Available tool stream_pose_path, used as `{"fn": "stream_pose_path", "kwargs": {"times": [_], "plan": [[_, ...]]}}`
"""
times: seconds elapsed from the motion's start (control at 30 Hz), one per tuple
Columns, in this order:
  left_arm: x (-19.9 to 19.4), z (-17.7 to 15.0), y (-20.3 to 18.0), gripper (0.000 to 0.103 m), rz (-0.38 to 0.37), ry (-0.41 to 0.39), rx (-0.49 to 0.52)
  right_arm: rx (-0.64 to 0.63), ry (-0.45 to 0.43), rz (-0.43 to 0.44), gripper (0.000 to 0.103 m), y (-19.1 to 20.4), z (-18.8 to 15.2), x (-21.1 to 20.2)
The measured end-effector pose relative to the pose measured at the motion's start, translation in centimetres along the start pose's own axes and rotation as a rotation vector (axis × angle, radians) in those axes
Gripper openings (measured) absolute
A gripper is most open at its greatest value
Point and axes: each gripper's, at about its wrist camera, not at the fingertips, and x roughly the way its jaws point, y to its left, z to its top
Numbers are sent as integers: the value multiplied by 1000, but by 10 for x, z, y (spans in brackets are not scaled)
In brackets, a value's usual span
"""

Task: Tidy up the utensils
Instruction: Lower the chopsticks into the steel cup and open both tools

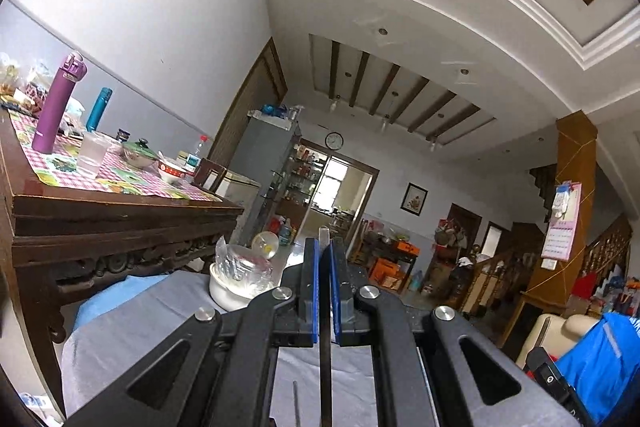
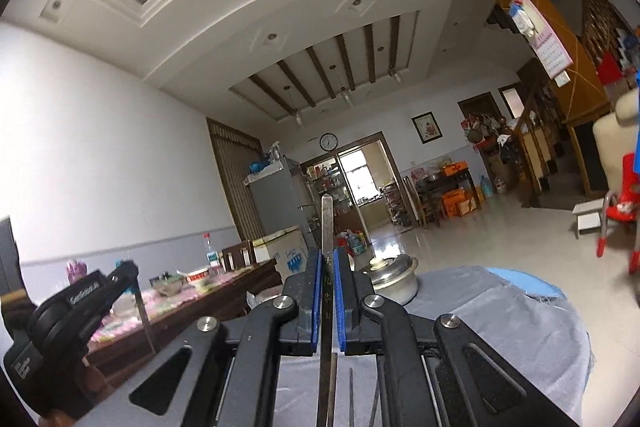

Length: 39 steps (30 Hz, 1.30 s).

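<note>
My left gripper pinches a thin flat metal utensil upright above the grey-clothed bench; my right gripper pinches an engraved metal strip.

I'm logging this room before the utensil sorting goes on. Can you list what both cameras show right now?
Chopstick: one in each claw, slim, dark shaft with pale tip, upright.
White bowl: one, clear plastic inside, on the grey cloth.
Grey cloth: one, over a blue round surface.
Metal pot: one, silver, lidded, on the grey cloth.
Wooden table: one, dark brown, at left.
Purple flask: one, on that table.
Teal flask: one, behind it.
Clock: one, white, above the far doorway.
Red chair: one, at right.
Left claw: black with blue pads, shut on a chopstick.
Right claw: same, shut on a chopstick.
</note>
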Motion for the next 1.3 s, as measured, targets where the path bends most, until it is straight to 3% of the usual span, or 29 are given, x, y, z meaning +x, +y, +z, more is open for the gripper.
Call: {"fn": "stream_pose_path", "kwargs": {"times": [0.53,1.3], "plan": [[2,-31,-15,5,35,28,81,-67,54,7,7,-1,-17,-1],[-3,-35,-17,5,20,75,116,-66,115,58,7,-11,-21,-8]]}}
